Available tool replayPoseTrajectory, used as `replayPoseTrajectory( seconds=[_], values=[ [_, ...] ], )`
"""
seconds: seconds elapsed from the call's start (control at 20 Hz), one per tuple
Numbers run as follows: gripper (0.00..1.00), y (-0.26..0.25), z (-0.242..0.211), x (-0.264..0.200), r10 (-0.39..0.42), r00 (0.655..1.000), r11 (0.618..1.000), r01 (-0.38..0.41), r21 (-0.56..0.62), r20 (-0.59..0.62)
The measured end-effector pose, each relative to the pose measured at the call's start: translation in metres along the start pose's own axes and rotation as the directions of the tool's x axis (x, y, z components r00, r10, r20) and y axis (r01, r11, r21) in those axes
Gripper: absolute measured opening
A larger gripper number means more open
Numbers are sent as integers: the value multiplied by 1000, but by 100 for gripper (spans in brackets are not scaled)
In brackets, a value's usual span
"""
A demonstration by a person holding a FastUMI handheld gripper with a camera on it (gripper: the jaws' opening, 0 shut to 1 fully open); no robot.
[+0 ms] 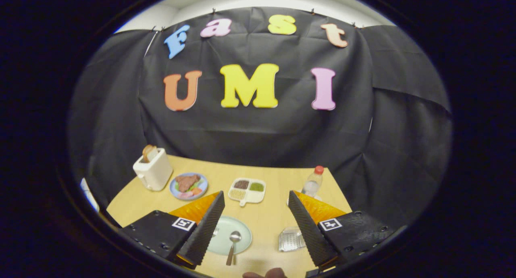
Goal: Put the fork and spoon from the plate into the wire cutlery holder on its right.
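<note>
We hold the gripper (256, 201) above the wooden table (274, 221), its fingers spread wide and gripping nothing.

Between the fingers we see the pale green plate (227, 239) with the spoon (233, 241) lying on it, its handle over the near rim. Right of the plate stands the wire cutlery holder (291, 239). Farther off sit a toaster (153, 173), a food plate (188, 186), a divided tray (246, 190) and a bottle (313, 182).

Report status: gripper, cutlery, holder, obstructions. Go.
Gripper open, holding nothing, above the table. Spoon on plate between fingers; fork hidden or unclear. Wire holder beside plate, path clear.
</note>
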State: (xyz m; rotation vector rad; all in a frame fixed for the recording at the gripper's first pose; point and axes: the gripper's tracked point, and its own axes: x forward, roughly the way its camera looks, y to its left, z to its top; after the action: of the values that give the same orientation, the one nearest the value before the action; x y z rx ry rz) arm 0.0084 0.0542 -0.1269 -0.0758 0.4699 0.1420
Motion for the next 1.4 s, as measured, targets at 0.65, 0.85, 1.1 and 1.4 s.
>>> replayPoseTrajectory(
  seconds=[0.65, 0.85, 1.1, 1.4],
  values=[
    [97, 62, -187, 28, 122, 760, 992, -93, 79, -638],
    [97, 66, -226, 32, 94, 678, 995, -75, 58, -729],
    [97, 68, -256, 47, 61, 613, 997, -67, 25, -788],
    [69, 77, -279, 58, 78, 557, 996, -70, 47, -827]
  ],
)
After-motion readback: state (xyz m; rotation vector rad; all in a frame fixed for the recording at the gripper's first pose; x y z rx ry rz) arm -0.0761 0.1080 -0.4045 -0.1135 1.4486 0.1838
